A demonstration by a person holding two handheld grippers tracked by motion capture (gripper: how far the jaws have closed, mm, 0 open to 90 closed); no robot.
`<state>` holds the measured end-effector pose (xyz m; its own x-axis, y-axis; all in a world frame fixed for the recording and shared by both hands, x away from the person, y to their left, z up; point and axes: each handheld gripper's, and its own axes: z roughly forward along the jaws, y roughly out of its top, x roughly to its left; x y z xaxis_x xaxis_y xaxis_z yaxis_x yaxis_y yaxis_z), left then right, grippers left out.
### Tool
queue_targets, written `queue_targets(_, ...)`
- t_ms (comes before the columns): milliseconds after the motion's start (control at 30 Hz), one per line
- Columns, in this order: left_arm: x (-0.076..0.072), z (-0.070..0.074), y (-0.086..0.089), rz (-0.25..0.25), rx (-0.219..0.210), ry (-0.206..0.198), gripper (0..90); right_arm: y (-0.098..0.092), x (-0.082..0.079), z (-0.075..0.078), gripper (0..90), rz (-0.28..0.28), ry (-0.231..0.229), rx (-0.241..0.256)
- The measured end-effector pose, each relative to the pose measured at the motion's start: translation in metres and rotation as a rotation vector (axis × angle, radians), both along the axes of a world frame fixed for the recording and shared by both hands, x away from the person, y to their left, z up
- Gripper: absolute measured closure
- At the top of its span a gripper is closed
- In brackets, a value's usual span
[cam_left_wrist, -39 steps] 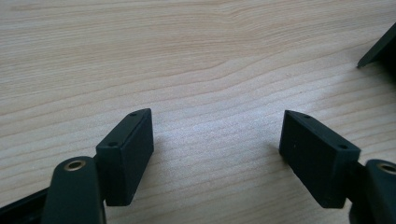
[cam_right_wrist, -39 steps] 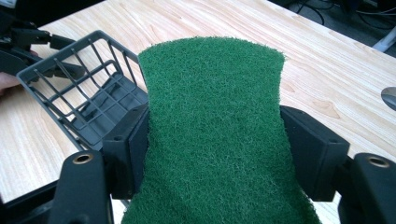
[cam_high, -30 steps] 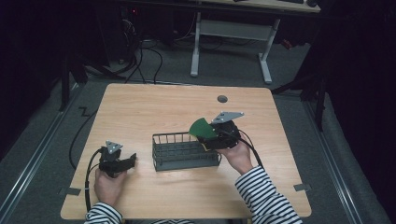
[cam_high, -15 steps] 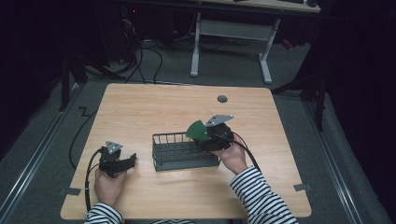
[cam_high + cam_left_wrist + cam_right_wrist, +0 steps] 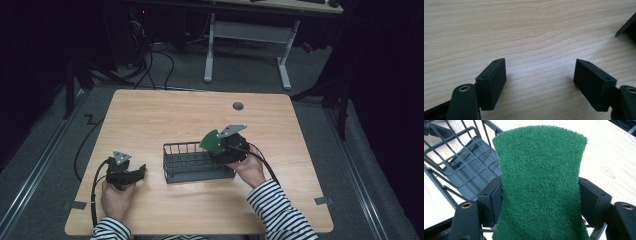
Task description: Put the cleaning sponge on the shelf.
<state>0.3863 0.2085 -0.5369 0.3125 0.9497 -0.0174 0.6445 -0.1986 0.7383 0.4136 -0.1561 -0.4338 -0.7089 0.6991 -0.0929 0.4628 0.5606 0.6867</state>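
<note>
Scouring pad (image 5: 540,185): green, coarse, fibrous, matt, felt-like nap. Right claw (image 5: 540,200) pads: black matt plastic, smooth. Basket (image 5: 466,167): dark coated wire, slight sheen, at 10 o'clock of the pad. Worktop (image 5: 529,32): pale wood-grain, smooth, satin finish. Left claw (image 5: 540,82): same black matt plastic.

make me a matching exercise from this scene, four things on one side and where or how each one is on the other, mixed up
Things:
1. green scouring pad
2. wire basket
3. left tongs
4. round hole

Places or states:
A. open, low over bare wood at the table's left front
B. in the tabletop near its far edge
C. clamped between the right tongs
D. standing mid-table, between the two hands

Pairs: 1-C, 2-D, 3-A, 4-B
</note>
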Motion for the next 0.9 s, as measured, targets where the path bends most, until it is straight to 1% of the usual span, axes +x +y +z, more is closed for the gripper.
queue_targets(267, 0.000, 0.000, 0.000, 0.000, 0.000, 0.000, 26.7, 0.001, -0.003, 0.001, 29.7, 0.000, -0.004, -0.004)
queue_targets(333, 0.000, 0.000, 0.000, 0.000, 0.000, 0.000, 26.7, 0.002, -0.003, 0.001, 29.7, -0.001, 0.000, -0.008)
queue_targets(433, 0.000, 0.000, 0.000, 0.001, 0.000, -0.001, 26.7, 0.001, -0.002, -0.003, 29.7, -0.004, 0.005, -0.001)
queue_targets(467, 0.000, 0.000, 0.000, 0.001, 0.000, -0.001, 26.7, 0.001, -0.002, -0.004, 29.8, -0.004, 0.014, 0.001)
queue_targets(633, 0.000, 0.000, 0.000, 0.001, 0.000, -0.001, 26.7, 0.000, -0.002, -0.007, 29.9, -0.008, 0.029, 0.004)
queue_targets(900, 0.000, 0.000, 0.000, 0.001, 0.000, -0.002, 26.7, 0.000, -0.001, -0.009, 29.9, -0.007, 0.039, 0.000)
